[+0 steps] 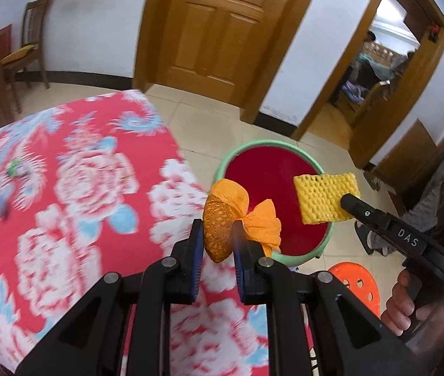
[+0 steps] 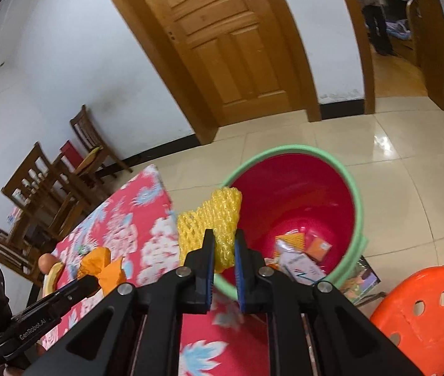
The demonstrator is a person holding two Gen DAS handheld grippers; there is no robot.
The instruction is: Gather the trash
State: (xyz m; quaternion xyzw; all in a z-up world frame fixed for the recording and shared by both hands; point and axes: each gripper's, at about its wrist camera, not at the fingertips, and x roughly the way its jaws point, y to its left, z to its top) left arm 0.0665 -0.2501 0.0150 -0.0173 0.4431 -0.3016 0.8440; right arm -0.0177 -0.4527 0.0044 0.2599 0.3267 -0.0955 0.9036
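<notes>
My left gripper (image 1: pixel 217 239) is shut on an orange mesh fruit wrapper (image 1: pixel 222 222), held at the table edge beside the bin's rim. My right gripper (image 2: pixel 223 250) is shut on a yellow foam fruit net (image 2: pixel 209 219), held over the near rim of the bin. The bin (image 2: pixel 355 188) is red inside with a green rim and stands on the floor next to the table; several scraps of trash lie at its bottom (image 2: pixel 300 250). In the left wrist view the right gripper (image 1: pixel 348 202) holds the yellow net (image 1: pixel 327 197) above the bin (image 1: pixel 244 148).
A table with a red floral cloth (image 1: pixel 65 188) is at left, with small scraps (image 1: pixel 13 167) on it. An orange plastic stool (image 2: pixel 425 307) stands right of the bin. Wooden chairs (image 2: pixel 43 188) line the wall. A plate with fruit (image 2: pixel 49 269) sits at the table's left edge.
</notes>
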